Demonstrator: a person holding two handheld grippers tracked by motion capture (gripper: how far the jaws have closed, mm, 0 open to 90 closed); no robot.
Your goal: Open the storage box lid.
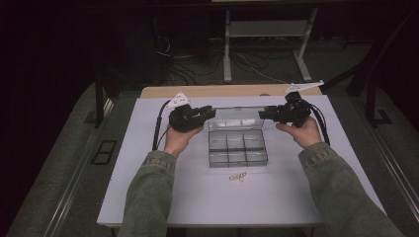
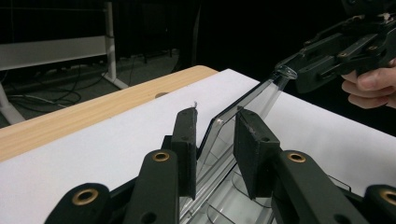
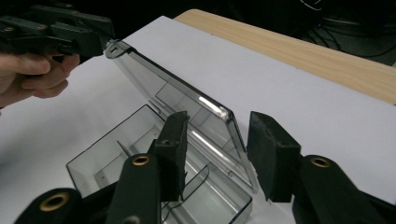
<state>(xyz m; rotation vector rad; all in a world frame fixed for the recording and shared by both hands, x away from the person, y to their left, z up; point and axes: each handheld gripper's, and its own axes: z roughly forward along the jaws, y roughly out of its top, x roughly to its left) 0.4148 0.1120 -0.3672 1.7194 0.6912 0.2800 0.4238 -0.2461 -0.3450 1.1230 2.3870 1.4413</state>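
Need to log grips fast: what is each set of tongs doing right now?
Left tongs: open around the clear box lid.
Right tongs: open around the lid's other corner.

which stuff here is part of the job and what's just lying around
In the job:
- clear compartment box
- its raised lid
- left gripper, jaws around one lid end
- right gripper, jaws around the other end

Lying about:
- small gold clips
- wooden board

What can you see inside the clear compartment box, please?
The clear box holds dividers but no items that I can make out; its raised lid blurs the rear compartments.
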